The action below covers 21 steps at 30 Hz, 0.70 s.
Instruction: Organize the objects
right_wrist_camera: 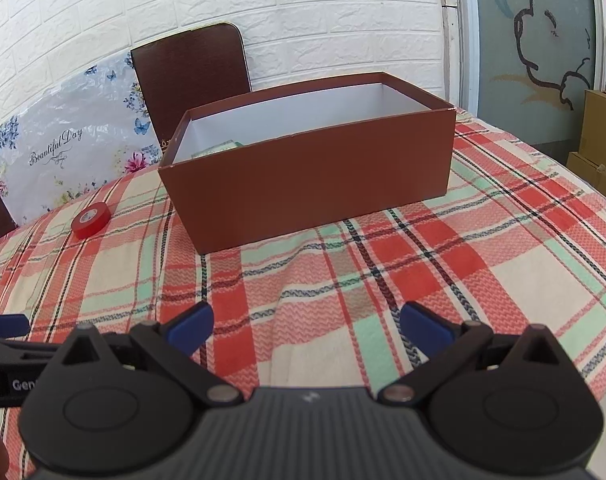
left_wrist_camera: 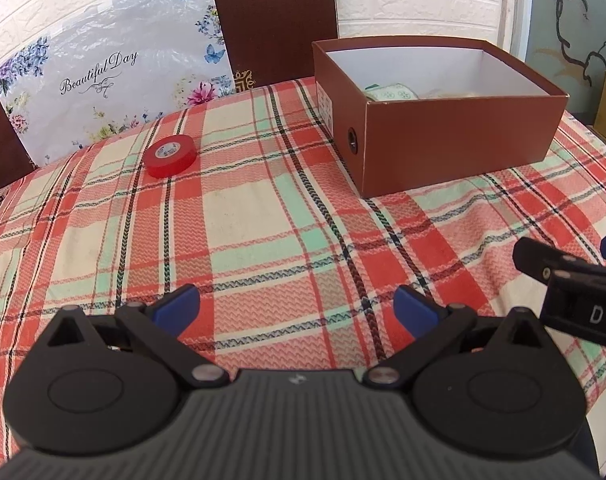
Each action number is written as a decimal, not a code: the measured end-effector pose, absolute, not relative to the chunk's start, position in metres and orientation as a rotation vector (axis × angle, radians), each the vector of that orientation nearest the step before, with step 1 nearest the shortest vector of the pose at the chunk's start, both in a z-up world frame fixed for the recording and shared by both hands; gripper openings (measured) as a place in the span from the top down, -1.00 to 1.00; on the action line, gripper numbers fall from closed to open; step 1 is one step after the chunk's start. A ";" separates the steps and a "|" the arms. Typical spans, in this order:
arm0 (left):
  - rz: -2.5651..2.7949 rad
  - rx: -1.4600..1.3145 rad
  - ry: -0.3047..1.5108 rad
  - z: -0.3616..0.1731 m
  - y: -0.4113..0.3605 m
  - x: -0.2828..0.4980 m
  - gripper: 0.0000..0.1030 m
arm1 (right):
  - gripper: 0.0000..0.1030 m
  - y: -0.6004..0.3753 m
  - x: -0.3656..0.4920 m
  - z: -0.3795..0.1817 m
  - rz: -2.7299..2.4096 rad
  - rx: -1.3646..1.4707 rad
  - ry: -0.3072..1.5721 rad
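The tape [left_wrist_camera: 170, 155] lies flat left of the box [left_wrist_camera: 455, 142], nearer the left gripper [left_wrist_camera: 297, 310]. Both it and the right gripper [right_wrist_camera: 307, 326] stand wide open, empty.

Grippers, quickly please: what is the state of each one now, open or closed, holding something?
Left gripper: open, holding nothing, above the tablecloth.
Right gripper: open, holding nothing.

Red tape roll [left_wrist_camera: 170, 155] lies flat on plaid cloth, apart from open brown box [left_wrist_camera: 455, 148] holding patterned items.
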<state>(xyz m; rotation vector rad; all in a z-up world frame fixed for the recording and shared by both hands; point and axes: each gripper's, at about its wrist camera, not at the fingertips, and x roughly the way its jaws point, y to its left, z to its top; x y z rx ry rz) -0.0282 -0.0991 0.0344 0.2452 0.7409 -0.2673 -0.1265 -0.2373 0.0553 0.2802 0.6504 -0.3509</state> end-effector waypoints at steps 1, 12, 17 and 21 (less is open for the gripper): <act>-0.264 0.247 0.739 0.034 -0.099 -0.028 -1.00 | -1.00 -0.238 -0.126 0.055 -0.350 0.280 0.651; -0.241 0.255 0.746 0.032 -0.100 -0.025 -1.00 | -1.00 -0.232 -0.128 0.056 -0.353 0.268 0.644; -0.245 0.254 0.745 0.031 -0.100 -0.025 -1.00 | -1.00 -0.232 -0.127 0.057 -0.359 0.269 0.644; -0.244 0.254 0.746 0.031 -0.101 -0.025 -1.00 | -1.00 -0.232 -0.127 0.056 -0.362 0.268 0.645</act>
